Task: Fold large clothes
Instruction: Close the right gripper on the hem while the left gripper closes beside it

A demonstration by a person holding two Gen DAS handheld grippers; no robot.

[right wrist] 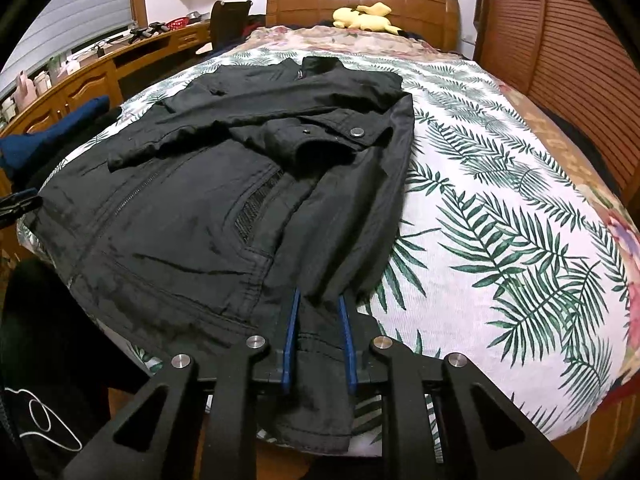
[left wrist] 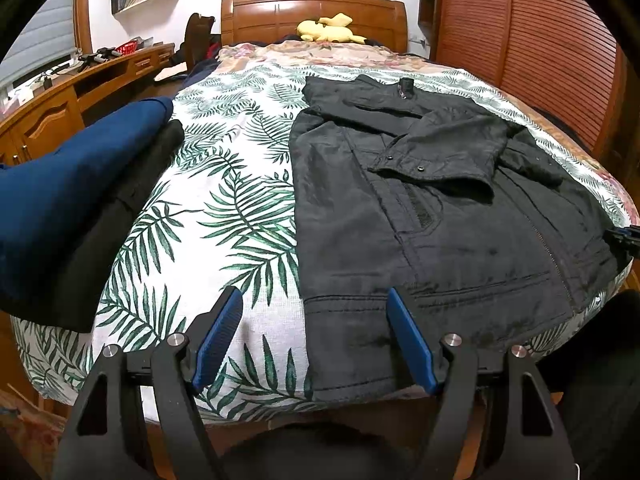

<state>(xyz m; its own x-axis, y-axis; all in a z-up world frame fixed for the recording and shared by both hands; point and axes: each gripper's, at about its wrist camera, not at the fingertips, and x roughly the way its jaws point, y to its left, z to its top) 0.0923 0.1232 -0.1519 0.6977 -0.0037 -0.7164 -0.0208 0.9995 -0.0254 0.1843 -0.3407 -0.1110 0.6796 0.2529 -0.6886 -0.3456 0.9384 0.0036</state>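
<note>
Black jacket lies spread on the bed sheet with the green leaf print, and it fills the centre and right part of the left wrist view and the left and centre part of the right wrist view. Both sleeves are folded across the chest, one over the other, and the collar is at the top, toward the wooden headboard. The left gripper is at the bottom of its frame with its blue fingers wide apart, and the left corner of the jacket hem lies between them, but they do not hold it. The right gripper is at the bottom centre of its frame, and its fingers are closed on a fold of the jacket hem. At the left edge of the left wrist view there is a blue garment on top of dark cloth. A yellow plush toy rests at the top centre, before the headboard.
</note>
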